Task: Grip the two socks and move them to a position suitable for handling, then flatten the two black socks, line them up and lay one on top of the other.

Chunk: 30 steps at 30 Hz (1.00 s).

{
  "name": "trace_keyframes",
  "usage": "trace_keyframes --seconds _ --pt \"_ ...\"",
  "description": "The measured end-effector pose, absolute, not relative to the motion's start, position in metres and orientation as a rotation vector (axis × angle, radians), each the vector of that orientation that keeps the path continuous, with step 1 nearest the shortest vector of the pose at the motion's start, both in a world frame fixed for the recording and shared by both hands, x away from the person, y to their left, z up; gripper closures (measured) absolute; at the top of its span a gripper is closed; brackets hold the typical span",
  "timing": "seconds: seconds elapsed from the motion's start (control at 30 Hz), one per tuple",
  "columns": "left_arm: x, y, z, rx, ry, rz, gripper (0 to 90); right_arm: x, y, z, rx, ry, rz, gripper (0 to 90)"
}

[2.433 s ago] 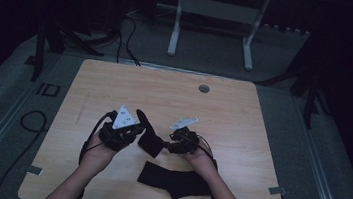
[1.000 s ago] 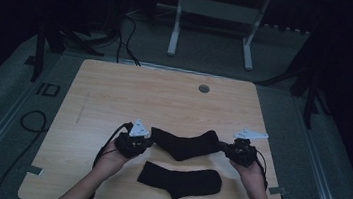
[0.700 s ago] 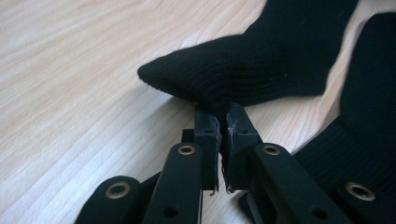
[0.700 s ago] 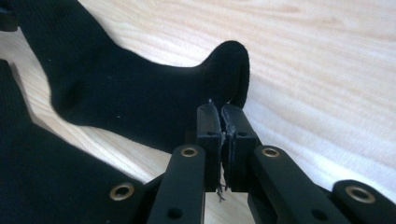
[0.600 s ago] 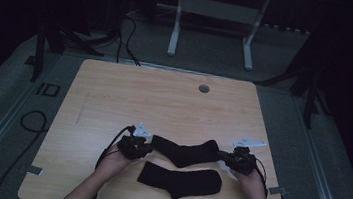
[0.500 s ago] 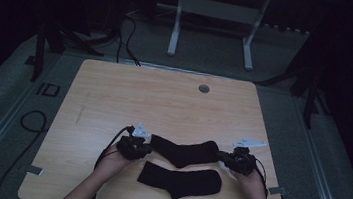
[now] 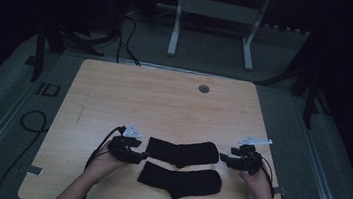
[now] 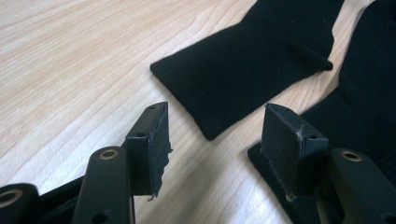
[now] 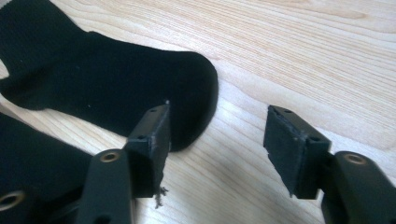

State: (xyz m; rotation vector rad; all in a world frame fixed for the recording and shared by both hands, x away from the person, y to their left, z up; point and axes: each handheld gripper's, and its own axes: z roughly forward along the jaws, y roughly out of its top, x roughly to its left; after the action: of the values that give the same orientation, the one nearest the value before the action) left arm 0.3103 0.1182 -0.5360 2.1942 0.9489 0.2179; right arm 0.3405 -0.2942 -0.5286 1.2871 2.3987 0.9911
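- High view: two black socks lie flat on the wooden surface, near its front edge. The far sock lies crosswise between the two claws; the near sock lies parallel to it, just beside it on the person's side.
- High view: the left claw rests at the left end of the far sock, held in the person's left hand. The right claw sits just off the right end of the same sock, held in the right hand. A cable trails from each claw. A round grommet is set in the far part of the surface.
- Left gripper view: the left claw is spread; its jaws have just been opening. Bare wood shows in the gap. The cuff end of the far sock lies flat just ahead of the jaws, free of both pads. The right-hand jaw stands over the edge of the near sock; contact cannot be confirmed.
- Right gripper view: the right claw is spread; its jaws have just been opening. The rounded toe of the far sock lies flat on the surface, with its tip beside the left-hand jaw, not pinched. Part of the near sock shows at lower left.
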Motion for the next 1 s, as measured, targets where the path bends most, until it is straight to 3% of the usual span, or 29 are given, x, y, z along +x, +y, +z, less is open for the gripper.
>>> trace_keyframes --seconds 0.13,0.33,0.37,0.43,0.67,1.0 --pt "0.317 0.117 -0.536 2.174 0.962 0.215 41.4 0.345 -0.288 -0.524 1.268 2.411 1.004 42.6" --pt "0.328 0.114 -0.534 2.155 0.990 0.236 40.1 0.354 -0.279 -0.523 1.244 2.398 0.976 36.6" --pt "0.336 0.111 -0.536 2.153 1.001 0.229 40.1 0.360 -0.277 -0.524 1.260 2.341 0.982 32.1" --pt "0.340 0.108 -0.538 2.161 1.006 0.238 40.1 0.365 -0.275 -0.526 1.283 2.354 0.974 39.7" --pt "0.350 0.100 -0.549 2.186 1.042 0.260 42.6 0.374 -0.266 -0.542 1.341 2.402 0.944 38.5" --pt "0.351 0.099 -0.559 2.199 1.052 0.253 54.5 0.370 -0.254 -0.550 1.237 2.447 0.854 60.6"
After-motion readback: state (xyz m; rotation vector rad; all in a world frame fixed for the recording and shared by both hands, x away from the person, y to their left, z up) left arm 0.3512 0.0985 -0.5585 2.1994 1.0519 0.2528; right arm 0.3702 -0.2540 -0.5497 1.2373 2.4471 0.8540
